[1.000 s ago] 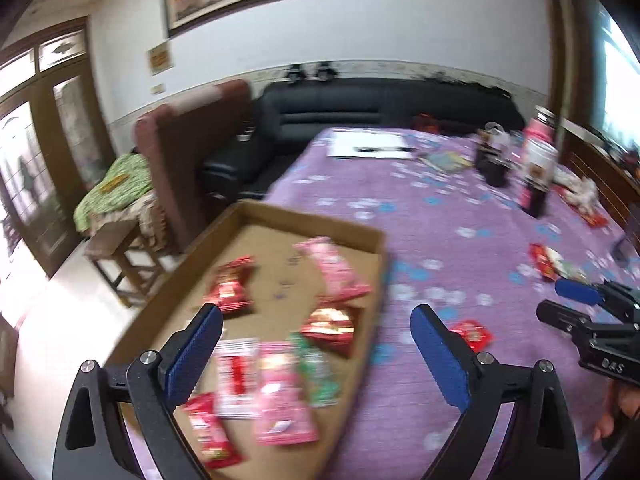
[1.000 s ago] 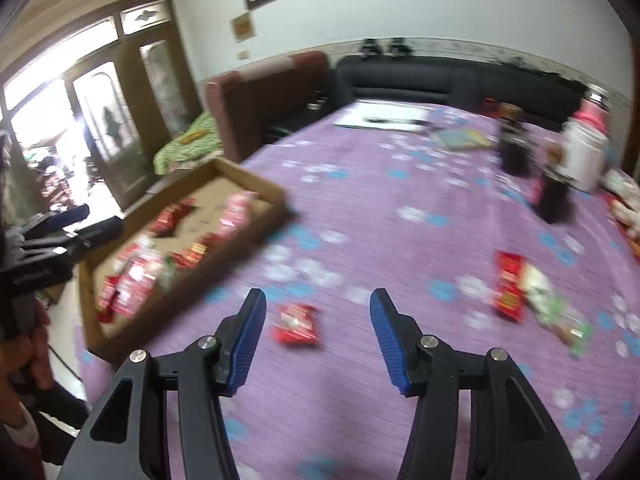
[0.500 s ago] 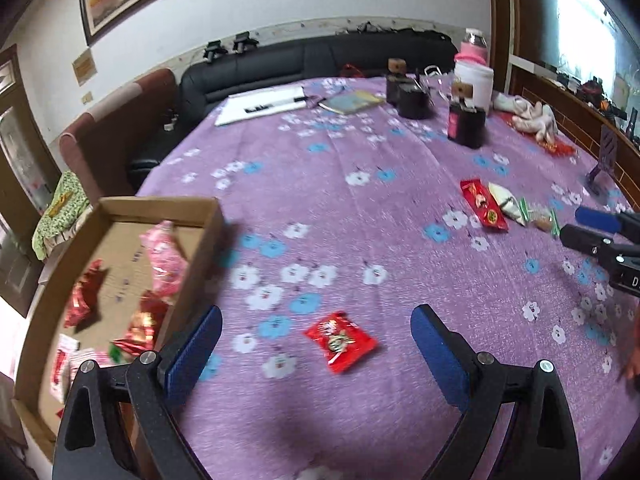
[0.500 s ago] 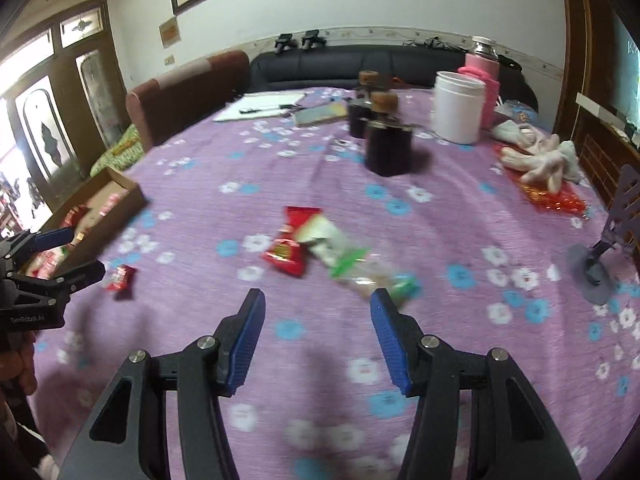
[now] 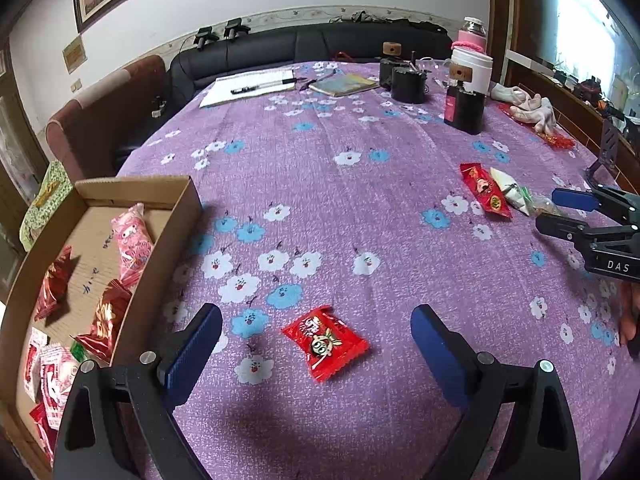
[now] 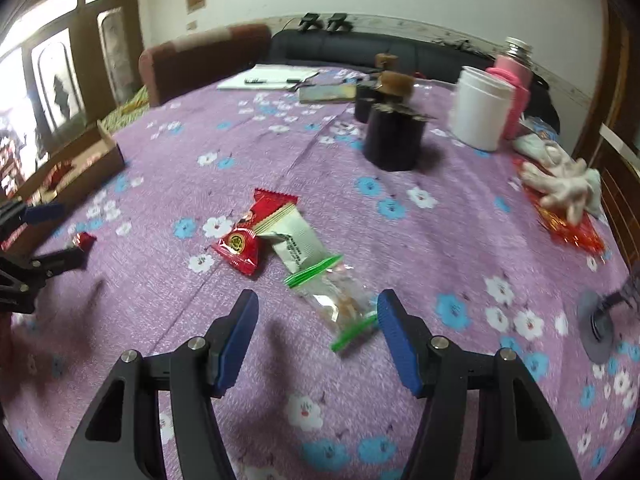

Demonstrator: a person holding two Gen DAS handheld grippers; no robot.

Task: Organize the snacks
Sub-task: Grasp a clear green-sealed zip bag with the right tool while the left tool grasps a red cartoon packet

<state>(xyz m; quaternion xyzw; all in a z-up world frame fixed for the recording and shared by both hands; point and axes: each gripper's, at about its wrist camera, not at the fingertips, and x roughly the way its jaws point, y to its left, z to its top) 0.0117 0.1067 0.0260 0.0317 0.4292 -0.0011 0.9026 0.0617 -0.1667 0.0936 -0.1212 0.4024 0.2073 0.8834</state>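
Presently my left hand-held gripper stands open and empty over the table, its jaws framing a red candy packet that lies flat on the purple floral cloth, untouched. My right hand-held gripper has just been opening; nothing is pinched, though the near end of a clear green-edged snack bag lies between its jaws, close to the right one. Just beyond that bag, touching one another, lie a white wrapped snack and a long red snack packet. I judge four snacks remain loose on the table.

Further left, at the table's edge, the cardboard box already holds several pink, red and white packets, so the sorting is, in my assessment, well advanced but unfinished. The loose packets look sealed, thin and crinkly; I expect them to slide under the pads. Dark jars and a white tub stand at the far end, well apart.
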